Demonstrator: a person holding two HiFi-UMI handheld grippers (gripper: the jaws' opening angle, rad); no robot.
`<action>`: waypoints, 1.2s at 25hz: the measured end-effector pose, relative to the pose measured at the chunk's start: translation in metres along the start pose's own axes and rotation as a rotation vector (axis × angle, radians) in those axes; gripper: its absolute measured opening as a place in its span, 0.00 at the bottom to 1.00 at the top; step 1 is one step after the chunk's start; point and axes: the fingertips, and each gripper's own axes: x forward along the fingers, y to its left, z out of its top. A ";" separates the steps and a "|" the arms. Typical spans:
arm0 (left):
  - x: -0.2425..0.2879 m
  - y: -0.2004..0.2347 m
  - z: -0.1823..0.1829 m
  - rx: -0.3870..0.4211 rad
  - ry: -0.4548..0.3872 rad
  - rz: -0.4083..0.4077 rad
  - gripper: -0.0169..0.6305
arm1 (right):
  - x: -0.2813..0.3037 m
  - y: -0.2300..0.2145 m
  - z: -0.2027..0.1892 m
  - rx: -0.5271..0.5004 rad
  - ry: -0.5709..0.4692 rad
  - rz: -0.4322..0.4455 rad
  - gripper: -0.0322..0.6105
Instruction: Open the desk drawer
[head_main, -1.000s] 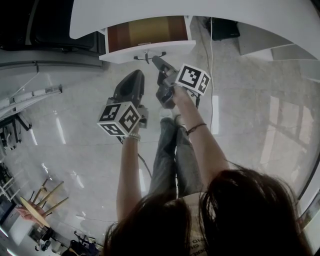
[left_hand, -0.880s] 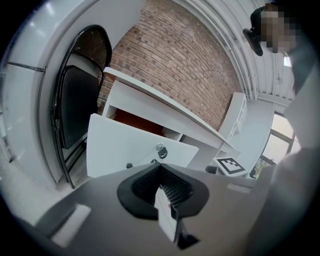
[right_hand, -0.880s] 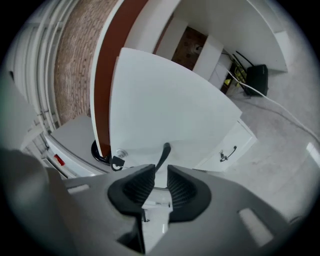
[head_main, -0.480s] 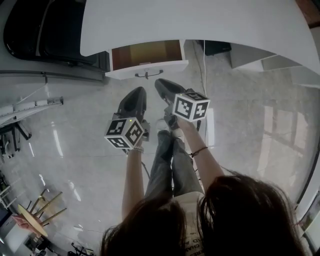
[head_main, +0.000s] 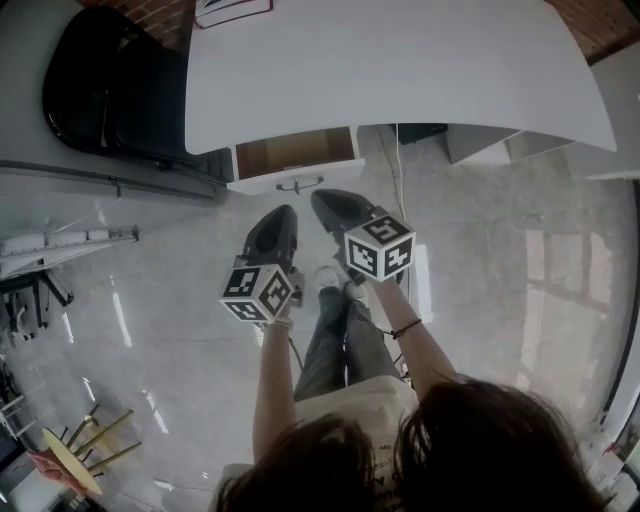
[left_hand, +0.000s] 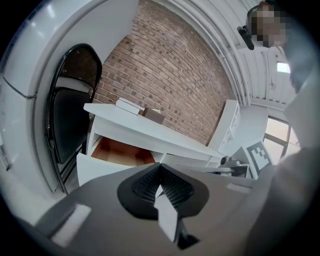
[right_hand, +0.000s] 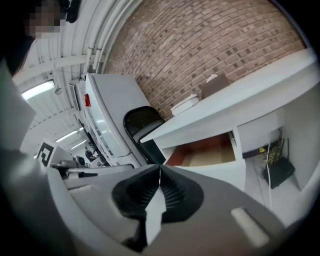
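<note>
**Drawer.** The drawer (head_main: 296, 153) stands pulled out from under the left end of the white desk (head_main: 400, 70). Its brown inside is open to view and looks empty. The white front panel faces the person, with the small dark handle (head_main: 299, 185) at its middle. Whether the drawer is at full travel cannot be settled from this steep view; it may have a little run left.

**Tools.** The left gripper (head_main: 281, 212) has its jaws together on nothing. The right gripper (head_main: 326, 198) has jaws that have just been closing and now meet, with nothing between them. Both hang above the floor (head_main: 480, 250), just short of the drawer front and touching no part of it. The right one is the nearer to the handle.

**Surroundings.** A black chair (head_main: 110, 90) stands beside the drawer end of the desk. A book (head_main: 232, 10) lies on the desk's far edge.

**Assessment.** The opening appears done, and the step in hand is the retreat. It is done well by drawing both tools straight back, clear of the protruding handle, so that the front is not nudged inward. If more opening is wanted, the right jaws should part, take the handle squarely and pull in line with the runners, not sideways.
</note>
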 end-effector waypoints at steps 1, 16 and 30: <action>-0.002 -0.004 0.005 -0.001 -0.001 -0.003 0.02 | -0.004 0.005 0.006 -0.020 -0.006 0.004 0.05; -0.031 -0.067 0.065 0.104 0.005 -0.108 0.02 | -0.053 0.063 0.079 -0.130 -0.065 0.039 0.05; -0.049 -0.082 0.100 0.196 -0.006 -0.198 0.02 | -0.073 0.090 0.117 -0.172 -0.122 0.070 0.05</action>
